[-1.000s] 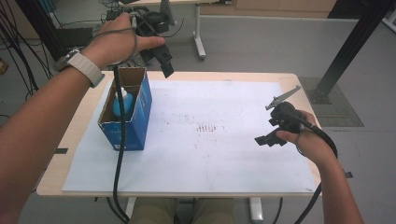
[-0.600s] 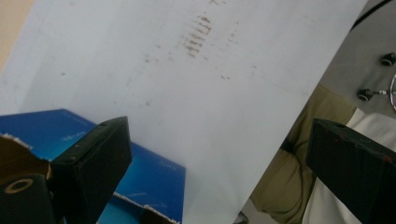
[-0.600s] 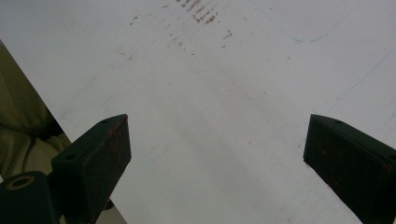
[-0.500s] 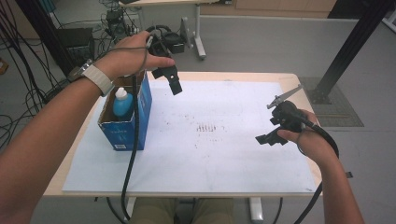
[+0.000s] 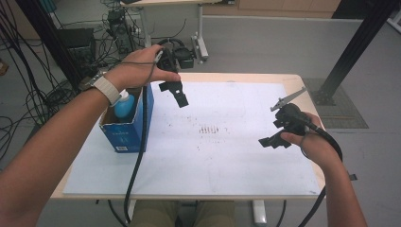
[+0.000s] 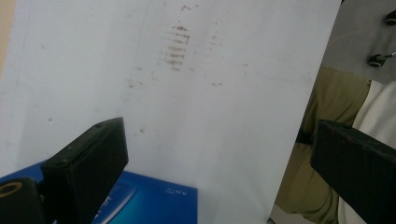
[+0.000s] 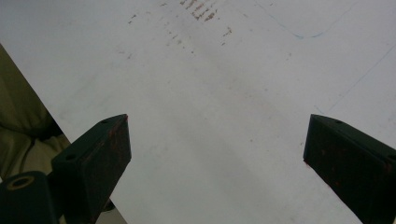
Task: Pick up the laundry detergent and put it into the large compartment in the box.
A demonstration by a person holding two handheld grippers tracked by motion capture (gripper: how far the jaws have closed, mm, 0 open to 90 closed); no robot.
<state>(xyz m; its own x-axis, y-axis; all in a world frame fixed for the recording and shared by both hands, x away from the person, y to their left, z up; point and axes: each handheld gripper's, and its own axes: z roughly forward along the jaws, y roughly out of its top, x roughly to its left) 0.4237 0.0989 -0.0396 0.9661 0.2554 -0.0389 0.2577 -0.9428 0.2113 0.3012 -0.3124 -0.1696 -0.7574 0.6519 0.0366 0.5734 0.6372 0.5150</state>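
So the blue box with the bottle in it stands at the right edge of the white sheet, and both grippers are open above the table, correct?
Not quite. The blue box with the bottle stands at the left edge of the white sheet, as the high view shows. The rest holds: the left gripper and the right gripper are both open above the table.

I count two grippers (image 5: 176,93) (image 5: 274,140), one blue box (image 5: 124,131) at nine o'clock, one bottle (image 5: 124,106) inside, one white sheet (image 5: 222,151).
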